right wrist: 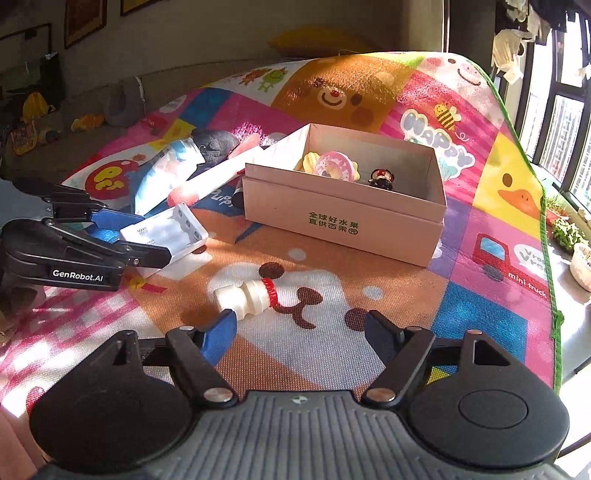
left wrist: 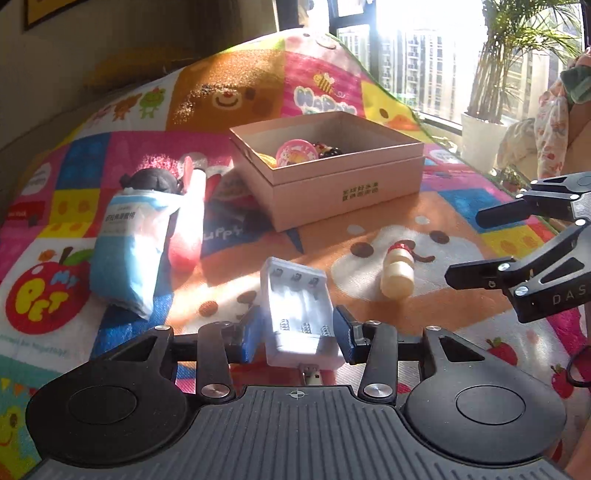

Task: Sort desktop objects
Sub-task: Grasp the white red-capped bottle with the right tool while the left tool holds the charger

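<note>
**Charger between left jaws, right jaws spread**

Your left gripper [left wrist: 299, 334] jaws clasp the white battery charger [left wrist: 301, 314]. Your right gripper [right wrist: 301, 332] jaws stand released, the small bottle [right wrist: 247, 295] lying just ahead. Open mat [right wrist: 369, 280] separates both from the pink box [right wrist: 343, 218]; the mat's green edge runs right.

a lived-in home, in a sunny room beside a big window

a children's play mat [right wrist: 480, 206] with cartoon animals covers the surface. framed pictures [right wrist: 85, 22] hang on the wall, a yellow cushion [right wrist: 317, 38] lies behind, a potted palm [left wrist: 491, 110] stands at the window [left wrist: 424, 62] facing apartment towers, and laundry [left wrist: 550, 122] hangs nearby.
</note>
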Demonstrator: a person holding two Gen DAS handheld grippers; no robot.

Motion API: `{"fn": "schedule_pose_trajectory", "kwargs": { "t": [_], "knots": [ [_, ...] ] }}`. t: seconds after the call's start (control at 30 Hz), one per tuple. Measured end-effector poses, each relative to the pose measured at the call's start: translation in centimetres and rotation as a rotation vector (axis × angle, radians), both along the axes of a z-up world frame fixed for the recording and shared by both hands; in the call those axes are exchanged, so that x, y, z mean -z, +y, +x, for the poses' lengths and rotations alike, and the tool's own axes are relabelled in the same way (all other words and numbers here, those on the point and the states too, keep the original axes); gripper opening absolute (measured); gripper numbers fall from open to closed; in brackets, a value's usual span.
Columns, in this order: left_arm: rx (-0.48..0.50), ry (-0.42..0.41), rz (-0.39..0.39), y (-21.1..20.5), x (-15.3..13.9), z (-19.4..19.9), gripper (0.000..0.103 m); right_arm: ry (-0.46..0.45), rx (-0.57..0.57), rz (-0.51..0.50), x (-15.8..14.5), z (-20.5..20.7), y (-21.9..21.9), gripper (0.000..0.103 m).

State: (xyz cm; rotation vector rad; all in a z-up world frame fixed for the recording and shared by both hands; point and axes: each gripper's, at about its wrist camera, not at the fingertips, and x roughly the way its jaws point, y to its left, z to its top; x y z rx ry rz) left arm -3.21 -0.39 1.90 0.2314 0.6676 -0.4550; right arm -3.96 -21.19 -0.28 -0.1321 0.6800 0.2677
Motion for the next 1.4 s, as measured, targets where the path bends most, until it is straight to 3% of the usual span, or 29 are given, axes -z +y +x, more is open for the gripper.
{"fn": "schedule_pose_trajectory", "kwargs": {
  "t": [0.07, 0.2, 0.27, 0.4, 0.6, 0.7, 0.83, 0.97, 1.1, 1.3, 1.4],
  "knots": [
    [0.02, 0.008, -0.021, 0.0, 0.1, -1.6, 0.05, -0.006, -0.005, -0.018, -0.1, -0.6, 0.0, 0.084],
    [0.014, 0.015, 0.021, -0.5, 1.2, -2.6, 0.07, 0.0, -0.001, -0.044, 0.1, -1.0, 0.1, 0.086],
    [0.005, 0.025, 0.043, -0.5, 1.7, -2.4, 0.074, 0.005, 0.002, -0.048, 0.3, -0.9, 0.3, 0.089],
    [-0.069, 0.006, 0.068, 0.8, 2.0, -1.2, 0.092, 0.015, -0.008, -0.063, 0.8, -0.8, 0.9, 0.093],
    [-0.295, -0.003, 0.079, 4.3, 1.7, 2.4, 0.094, 0.015, -0.039, -0.069, 0.9, 0.3, 1.8, 0.095],
    [-0.343, 0.007, 0.039, 5.7, 1.3, 3.3, 0.096, 0.009, -0.066, -0.069, 0.7, 1.4, 2.5, 0.095],
    [-0.346, 0.02, 0.02, 6.5, 1.1, 3.3, 0.097, 0.037, -0.102, -0.054, 1.1, 2.9, 3.1, 0.091],
    [-0.336, 0.046, 0.006, 6.4, 1.5, 3.3, 0.099, 0.076, -0.124, -0.013, 1.5, 3.6, 3.3, 0.068],
    [-0.331, 0.044, -0.006, 6.1, 1.4, 3.3, 0.1, 0.095, -0.079, 0.009, 2.0, 3.7, 2.5, 0.067],
    [-0.315, 0.076, -0.06, 5.2, 1.7, 3.8, 0.101, 0.084, 0.103, 0.02, 2.1, 3.9, -0.3, 0.067],
    [-0.283, 0.069, -0.069, 4.2, 1.8, 3.7, 0.101, 0.084, 0.14, 0.021, 2.2, 3.9, -1.2, 0.067]
  ]
}}
